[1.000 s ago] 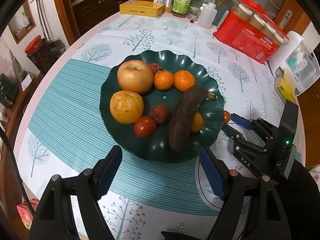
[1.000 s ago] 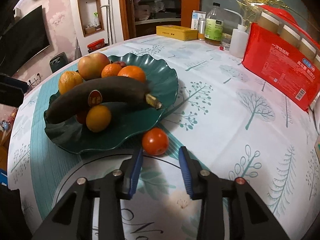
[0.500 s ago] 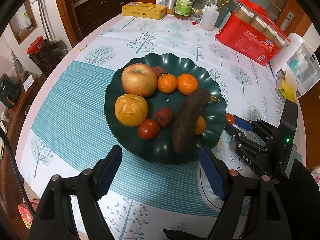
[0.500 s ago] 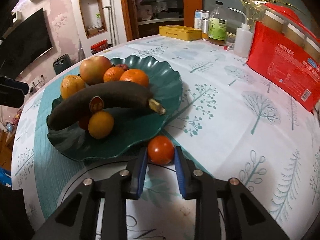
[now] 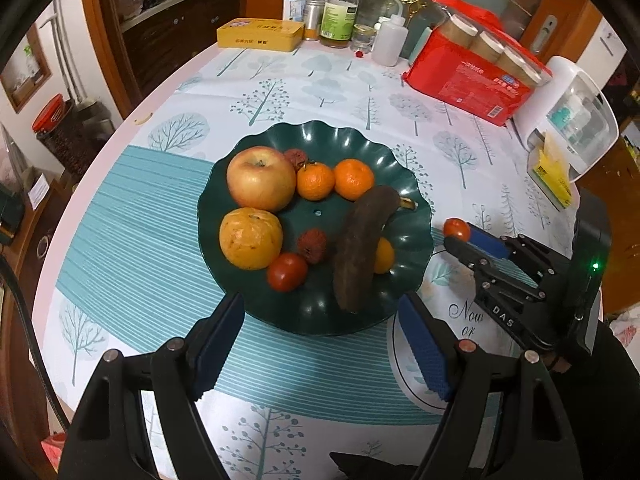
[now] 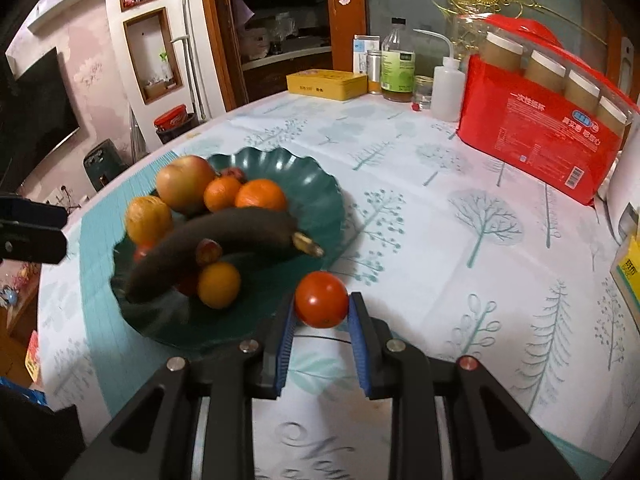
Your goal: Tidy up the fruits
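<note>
A dark green scalloped plate [image 5: 416, 200] [image 6: 320, 188] holds an apple [image 5: 261, 178], two mandarins [image 5: 354, 179], a yellow-orange fruit [image 5: 250, 239], a blackened banana [image 5: 360, 248] [image 6: 224, 236], lychees [image 5: 312, 240] and a red tomato [image 5: 287, 272]. My right gripper [image 6: 322, 308] [image 5: 458, 236] is shut on a second red tomato [image 6: 321, 299] [image 5: 457, 229], held just above the tablecloth beside the plate's right rim. My left gripper [image 5: 320, 344] stands open above the plate's near edge with nothing between its fingers.
At the back of the table stand a yellow tin [image 5: 260, 34], bottles [image 5: 338, 12], a white squeeze bottle [image 5: 390, 40] and a red pack of cups [image 5: 476, 74]. A white appliance [image 5: 572, 120] and a yellow pack [image 5: 550, 172] sit at the right edge.
The right gripper closed on the tomato beside the plate and lifted it off the tablecloth. The left gripper stayed open over the plate's near edge.
</note>
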`<move>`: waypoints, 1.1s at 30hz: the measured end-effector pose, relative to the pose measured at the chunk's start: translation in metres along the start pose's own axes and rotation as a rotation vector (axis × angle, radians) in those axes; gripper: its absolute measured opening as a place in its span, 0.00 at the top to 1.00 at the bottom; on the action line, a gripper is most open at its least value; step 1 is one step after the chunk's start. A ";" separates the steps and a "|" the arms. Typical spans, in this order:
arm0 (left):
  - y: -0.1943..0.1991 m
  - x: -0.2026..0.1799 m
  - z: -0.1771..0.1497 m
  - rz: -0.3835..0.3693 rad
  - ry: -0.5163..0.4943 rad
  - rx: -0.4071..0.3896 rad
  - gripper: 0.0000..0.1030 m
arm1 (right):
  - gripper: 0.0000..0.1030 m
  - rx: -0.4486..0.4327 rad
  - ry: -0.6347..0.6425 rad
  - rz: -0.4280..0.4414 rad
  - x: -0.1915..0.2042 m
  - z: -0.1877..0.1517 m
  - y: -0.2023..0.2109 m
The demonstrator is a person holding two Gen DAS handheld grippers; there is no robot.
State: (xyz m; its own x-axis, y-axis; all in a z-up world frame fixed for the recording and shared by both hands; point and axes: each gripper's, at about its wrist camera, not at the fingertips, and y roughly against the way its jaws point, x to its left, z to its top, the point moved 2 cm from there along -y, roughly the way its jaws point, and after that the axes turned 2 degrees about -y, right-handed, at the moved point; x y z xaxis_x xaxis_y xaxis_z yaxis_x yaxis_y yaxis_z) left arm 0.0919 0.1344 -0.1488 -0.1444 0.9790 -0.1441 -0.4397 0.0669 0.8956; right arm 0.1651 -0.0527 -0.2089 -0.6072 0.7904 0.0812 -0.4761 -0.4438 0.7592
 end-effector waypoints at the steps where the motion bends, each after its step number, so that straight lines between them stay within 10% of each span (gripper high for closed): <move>1: 0.001 0.001 0.000 -0.003 -0.003 -0.003 0.24 | 0.74 -0.001 -0.005 0.003 0.004 0.002 -0.001; 10: 0.018 0.019 0.001 -0.033 -0.066 -0.031 0.24 | 0.73 0.019 -0.081 -0.040 0.034 0.009 -0.012; 19: 0.024 0.027 -0.005 -0.087 -0.135 -0.031 0.24 | 0.50 0.007 -0.260 -0.124 0.039 -0.003 0.006; 33: 0.018 -0.030 -0.051 -0.159 -0.232 0.048 0.24 | 0.37 0.125 -0.593 -0.155 0.047 -0.111 0.093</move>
State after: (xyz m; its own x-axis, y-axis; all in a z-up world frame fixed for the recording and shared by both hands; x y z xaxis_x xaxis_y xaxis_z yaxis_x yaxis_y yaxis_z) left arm 0.0433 0.0961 -0.1495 0.1324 0.9729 -0.1896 -0.3972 0.2273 0.8892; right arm 0.0219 -0.1035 -0.2062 -0.0634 0.9576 0.2812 -0.4304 -0.2804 0.8580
